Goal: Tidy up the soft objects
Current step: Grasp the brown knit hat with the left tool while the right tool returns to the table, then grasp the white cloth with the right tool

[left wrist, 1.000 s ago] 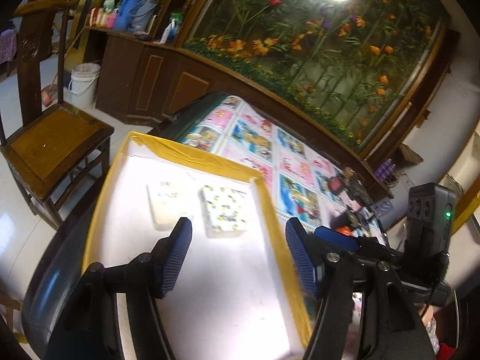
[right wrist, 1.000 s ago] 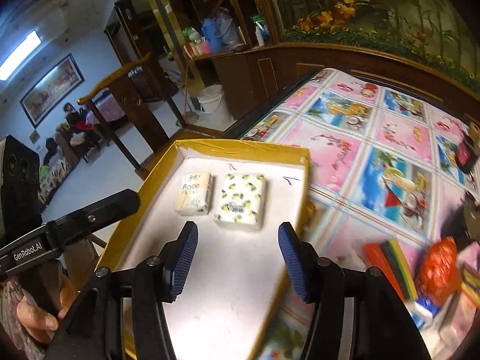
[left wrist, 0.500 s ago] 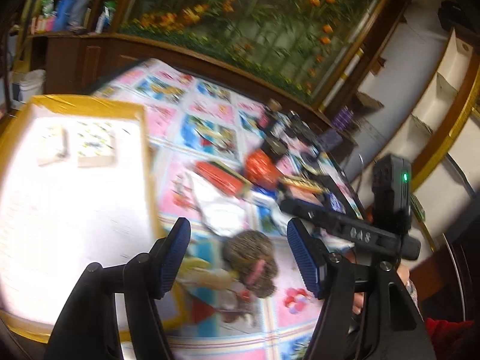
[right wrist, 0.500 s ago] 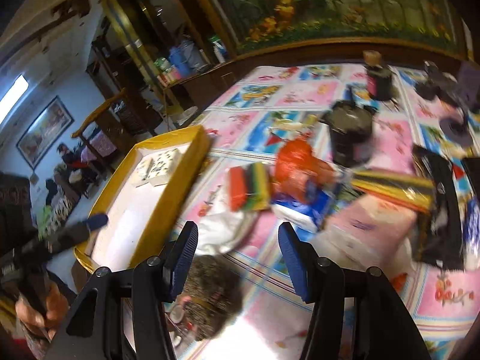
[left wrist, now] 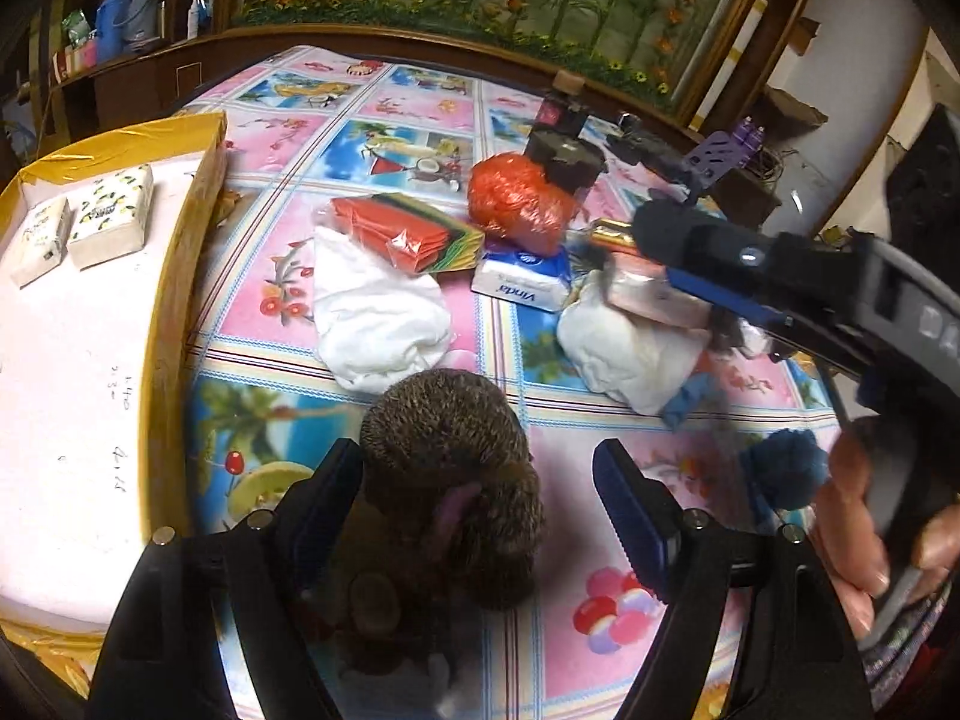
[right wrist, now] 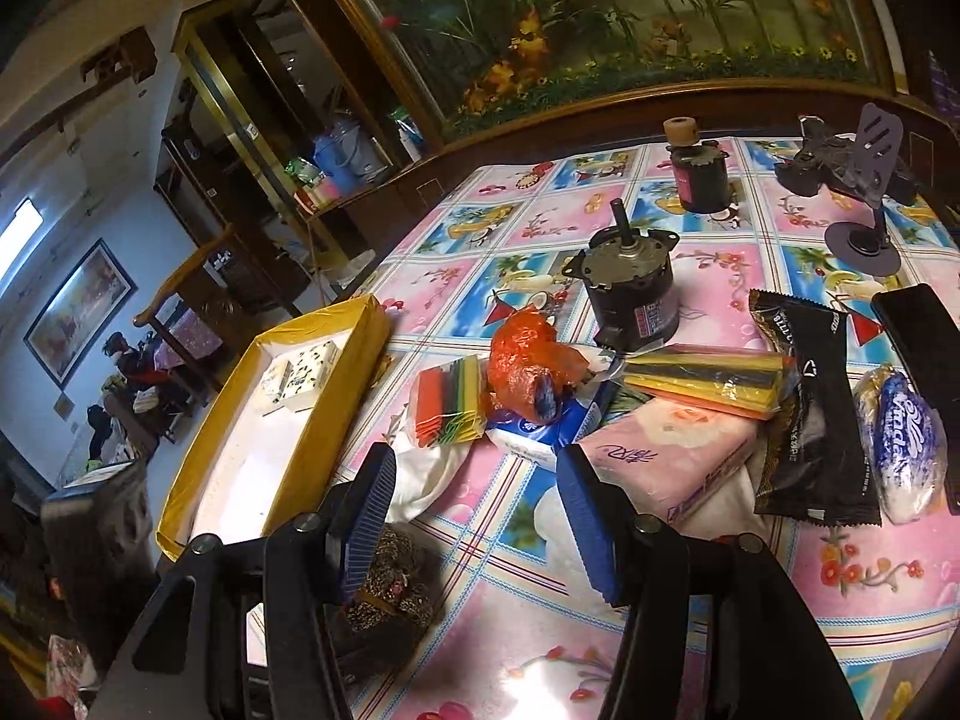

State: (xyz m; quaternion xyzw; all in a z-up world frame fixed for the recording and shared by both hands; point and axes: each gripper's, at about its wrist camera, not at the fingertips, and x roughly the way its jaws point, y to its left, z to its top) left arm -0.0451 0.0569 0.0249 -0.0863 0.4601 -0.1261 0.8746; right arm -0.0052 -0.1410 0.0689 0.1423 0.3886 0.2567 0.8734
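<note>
The left gripper hovered over the brown spiky plush hedgehog on the patterned tablecloth, jaws opening, pads not pressing it. The right gripper was half-open and empty. The yellow-rimmed white tray lay left, holding two tissue packs.

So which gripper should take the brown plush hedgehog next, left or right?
Left. The left gripper already brackets the plush hedgehog, jaws opening around it; the right gripper points beside it, toward the pink tissue pack.
</note>
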